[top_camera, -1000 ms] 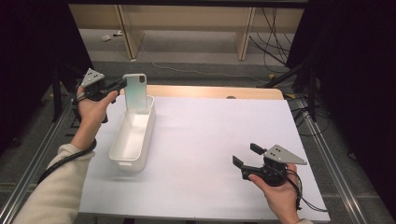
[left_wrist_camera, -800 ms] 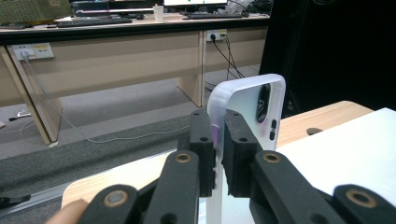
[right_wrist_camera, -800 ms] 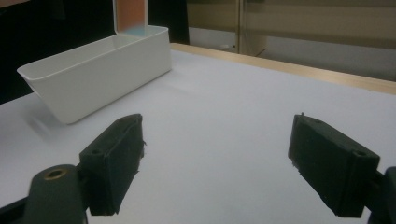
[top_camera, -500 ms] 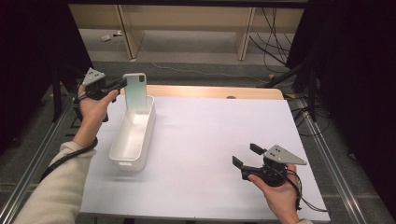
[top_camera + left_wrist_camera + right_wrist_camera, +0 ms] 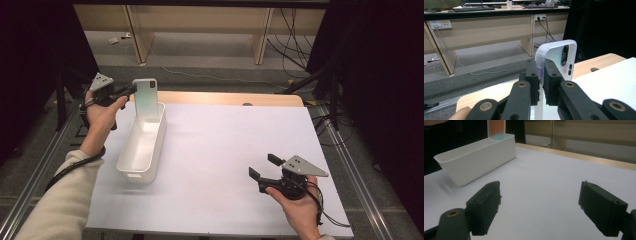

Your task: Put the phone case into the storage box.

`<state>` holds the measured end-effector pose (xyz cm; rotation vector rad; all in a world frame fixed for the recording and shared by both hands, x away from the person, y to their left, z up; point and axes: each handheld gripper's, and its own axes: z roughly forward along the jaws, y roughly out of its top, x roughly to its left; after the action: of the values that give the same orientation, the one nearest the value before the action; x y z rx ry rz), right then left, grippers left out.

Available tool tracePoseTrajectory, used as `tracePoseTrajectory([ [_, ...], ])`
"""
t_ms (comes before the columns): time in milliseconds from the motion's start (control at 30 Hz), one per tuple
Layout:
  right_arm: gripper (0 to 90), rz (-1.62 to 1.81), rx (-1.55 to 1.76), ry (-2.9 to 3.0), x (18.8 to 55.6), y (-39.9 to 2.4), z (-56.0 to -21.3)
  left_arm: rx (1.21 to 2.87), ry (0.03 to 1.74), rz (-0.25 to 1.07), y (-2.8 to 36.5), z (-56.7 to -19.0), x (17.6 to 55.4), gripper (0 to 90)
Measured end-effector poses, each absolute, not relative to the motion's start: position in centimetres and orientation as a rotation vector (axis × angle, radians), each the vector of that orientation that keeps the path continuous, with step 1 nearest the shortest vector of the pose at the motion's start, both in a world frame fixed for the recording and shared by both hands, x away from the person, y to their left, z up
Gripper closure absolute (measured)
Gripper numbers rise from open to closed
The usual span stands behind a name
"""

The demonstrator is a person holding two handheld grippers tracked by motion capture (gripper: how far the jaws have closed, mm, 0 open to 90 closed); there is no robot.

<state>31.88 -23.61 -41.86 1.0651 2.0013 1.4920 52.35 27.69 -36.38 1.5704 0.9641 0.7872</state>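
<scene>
A pale mint phone case [image 5: 146,97] with a white rim stands upright, its lower end down inside the far end of a long white bin [image 5: 125,161]. My left gripper [image 5: 132,90] is shut on the case's left edge. In the left gripper view the black jaws [image 5: 541,67] pinch the case's rim [image 5: 554,53], with the camera cut-out showing to the right. My right gripper [image 5: 262,167] rests low at the table's front right, open and holding nothing. Its view has the jaws [image 5: 540,200] spread wide, with the bin [image 5: 474,157] and the case [image 5: 496,130] farther off at the upper left.
A white sheet [image 5: 230,145] covers the table, with a strip of wooden edge [image 5: 225,98] at the back. Metal rails [image 5: 350,165] run along both sides. Beyond lie a grey floor with cables [image 5: 210,77] and wooden desk legs.
</scene>
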Motion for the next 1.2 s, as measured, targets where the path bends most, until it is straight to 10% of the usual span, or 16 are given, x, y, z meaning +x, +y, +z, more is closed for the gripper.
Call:
tracePoseTrajectory([
  [1200,18.8,1.492,1.067,2.001,32.0,-23.5,-42.1,1.559,1.049,0.746,27.3,-37.9,53.3,83.0],
])
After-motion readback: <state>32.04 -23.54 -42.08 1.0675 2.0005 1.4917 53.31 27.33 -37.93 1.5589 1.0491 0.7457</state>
